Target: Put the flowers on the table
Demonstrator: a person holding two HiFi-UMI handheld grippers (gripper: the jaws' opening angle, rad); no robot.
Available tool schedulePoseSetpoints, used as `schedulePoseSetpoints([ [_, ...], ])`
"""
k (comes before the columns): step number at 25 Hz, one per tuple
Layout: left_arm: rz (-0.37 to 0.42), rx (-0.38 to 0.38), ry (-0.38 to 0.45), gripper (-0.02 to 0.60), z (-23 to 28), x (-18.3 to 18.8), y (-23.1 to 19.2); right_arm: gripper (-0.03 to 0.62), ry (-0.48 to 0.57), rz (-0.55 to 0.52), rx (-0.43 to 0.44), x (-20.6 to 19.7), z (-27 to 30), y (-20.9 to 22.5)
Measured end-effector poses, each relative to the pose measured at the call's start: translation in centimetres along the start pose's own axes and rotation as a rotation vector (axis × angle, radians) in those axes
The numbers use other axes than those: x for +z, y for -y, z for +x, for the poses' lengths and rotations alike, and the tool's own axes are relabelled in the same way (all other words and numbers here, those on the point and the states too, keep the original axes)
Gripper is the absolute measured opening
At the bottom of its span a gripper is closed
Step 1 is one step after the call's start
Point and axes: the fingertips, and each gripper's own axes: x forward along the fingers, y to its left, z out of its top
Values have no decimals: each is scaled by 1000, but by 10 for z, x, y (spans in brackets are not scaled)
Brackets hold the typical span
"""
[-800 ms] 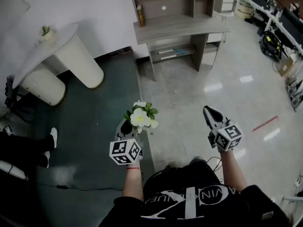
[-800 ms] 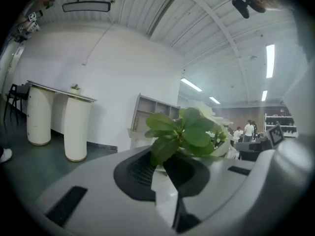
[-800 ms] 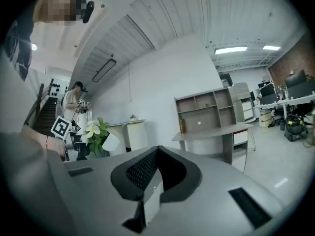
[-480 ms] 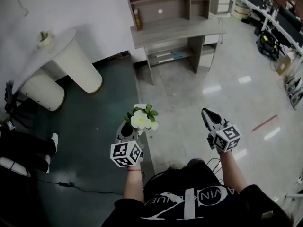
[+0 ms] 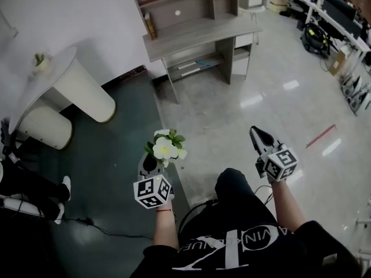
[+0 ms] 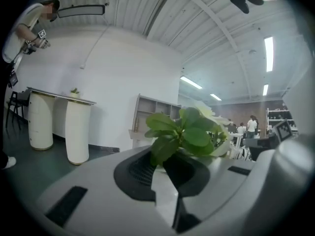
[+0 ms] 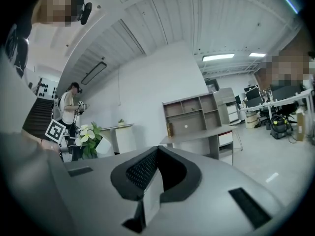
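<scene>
L gripper [image 5: 151,162] held fwd, jaws clamped on flowers [image 5: 165,148]. R gripper [image 5: 259,138] at right, jaws together, empty. 2 forearms extended fwd.

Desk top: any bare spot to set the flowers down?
Desk top is bare from the bottle at its left end rightward; only that corner is crowded. White table is bare apart from a small plant near its far end.

White wall [image 5: 69,10], shelved desk [image 5: 200,30], glossy floor [image 5: 255,109] — darker patch [image 5: 110,149], perhaps carpet, left.
</scene>
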Motion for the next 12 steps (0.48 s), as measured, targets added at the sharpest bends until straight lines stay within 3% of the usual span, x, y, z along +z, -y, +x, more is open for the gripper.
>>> schedulePoseSetpoints([
  [12,-41,-2,-25,43,99,1,-17,11,-59,-50,-37,-1,78,59],
])
